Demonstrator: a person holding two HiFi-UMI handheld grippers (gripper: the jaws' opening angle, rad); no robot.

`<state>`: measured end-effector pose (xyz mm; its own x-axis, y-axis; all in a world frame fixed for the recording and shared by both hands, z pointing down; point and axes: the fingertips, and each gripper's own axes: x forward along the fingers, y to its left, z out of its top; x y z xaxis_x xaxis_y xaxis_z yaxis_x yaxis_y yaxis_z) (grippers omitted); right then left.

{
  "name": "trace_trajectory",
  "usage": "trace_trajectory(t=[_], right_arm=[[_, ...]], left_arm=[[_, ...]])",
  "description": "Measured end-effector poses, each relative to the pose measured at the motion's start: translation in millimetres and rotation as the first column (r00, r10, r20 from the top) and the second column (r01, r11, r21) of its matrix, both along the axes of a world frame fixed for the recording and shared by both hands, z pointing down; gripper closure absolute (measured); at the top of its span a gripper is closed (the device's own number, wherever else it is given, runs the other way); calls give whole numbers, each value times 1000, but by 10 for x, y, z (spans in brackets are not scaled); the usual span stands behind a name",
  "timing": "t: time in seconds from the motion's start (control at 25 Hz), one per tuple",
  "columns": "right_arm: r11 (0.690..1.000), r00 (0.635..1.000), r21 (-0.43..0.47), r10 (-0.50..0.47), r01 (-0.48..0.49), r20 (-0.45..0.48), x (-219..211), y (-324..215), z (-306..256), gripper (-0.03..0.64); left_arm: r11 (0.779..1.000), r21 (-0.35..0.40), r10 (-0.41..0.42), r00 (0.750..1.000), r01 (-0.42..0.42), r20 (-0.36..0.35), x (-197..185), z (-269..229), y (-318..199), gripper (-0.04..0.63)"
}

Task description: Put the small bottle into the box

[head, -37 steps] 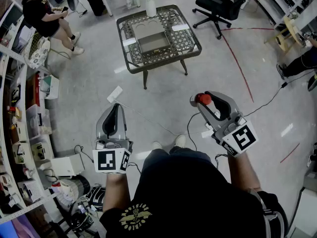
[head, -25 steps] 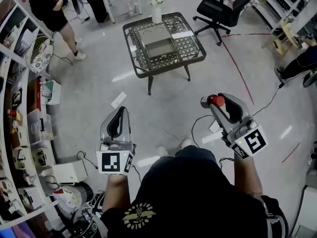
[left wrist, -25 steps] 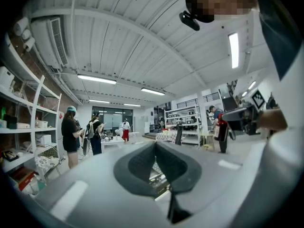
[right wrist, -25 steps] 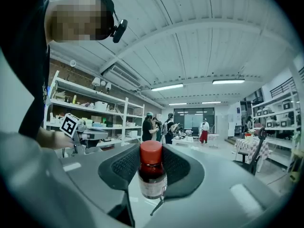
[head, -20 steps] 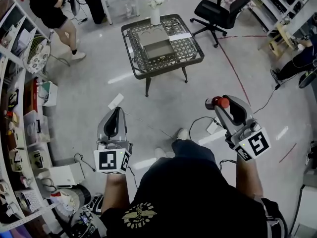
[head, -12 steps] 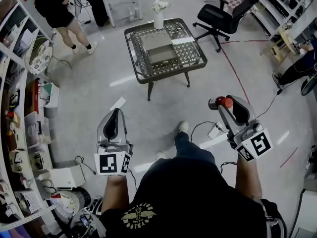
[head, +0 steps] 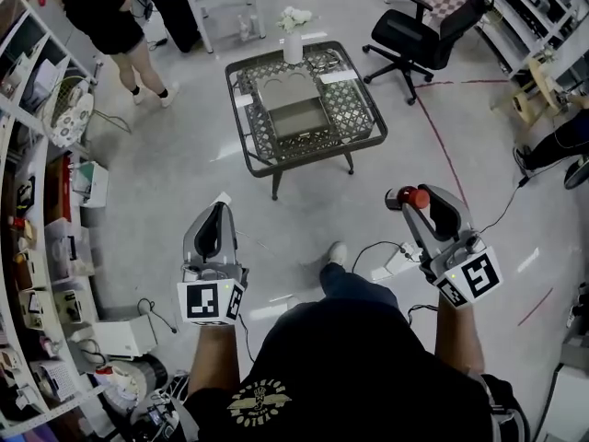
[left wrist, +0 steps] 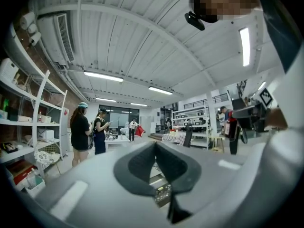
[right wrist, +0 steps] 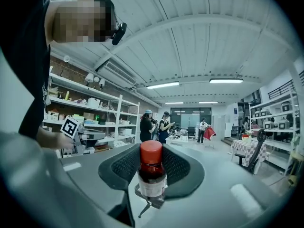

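Nearer the table (head: pixel 366 144) than a moment ago, the small bottle (head: pixel 416 196) rides upright, pinched in the right gripper (head: pixel 406 199). Keep that squeeze steady and lower it into the box (head: pixel 299 118) from above. The left gripper (head: pixel 218 212), jaws pressed together and empty, should keep clear.

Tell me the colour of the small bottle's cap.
The cap is red, clearest in the right gripper view.
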<state>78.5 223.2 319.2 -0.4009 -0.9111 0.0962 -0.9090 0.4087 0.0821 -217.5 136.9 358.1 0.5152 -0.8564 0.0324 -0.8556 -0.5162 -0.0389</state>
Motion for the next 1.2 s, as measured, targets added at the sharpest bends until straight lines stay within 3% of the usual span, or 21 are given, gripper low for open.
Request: trace_trajectory(t=[0.36, 0.64, 0.76, 0.88, 1.2], right_arm=[[998, 998, -14, -55, 55, 33, 588, -911, 157, 463], [995, 993, -7, -94, 95, 72, 1167, -1420, 160, 463], [991, 988, -11, -129, 130, 86, 1301, -1613, 172, 463], [986, 981, -6, -168, 169, 96, 1339, -1760, 180, 463], [964, 960, -1, -265, 267, 93, 1098, -1980, 198, 463]], left_arm=[[998, -23, 61, 996, -59, 69, 968, 26, -708, 595], [1000, -28, 2, 996, 1, 85, 1409, -123, -1110, 595], [998, -12, -58, 994, 59, 91, 1455, -195, -1191, 595], [992, -51, -111, 988, 117, 107, 1442, -141, -1164, 595], [974, -65, -206, 971, 215, 117, 1115, -36, -1092, 595]])
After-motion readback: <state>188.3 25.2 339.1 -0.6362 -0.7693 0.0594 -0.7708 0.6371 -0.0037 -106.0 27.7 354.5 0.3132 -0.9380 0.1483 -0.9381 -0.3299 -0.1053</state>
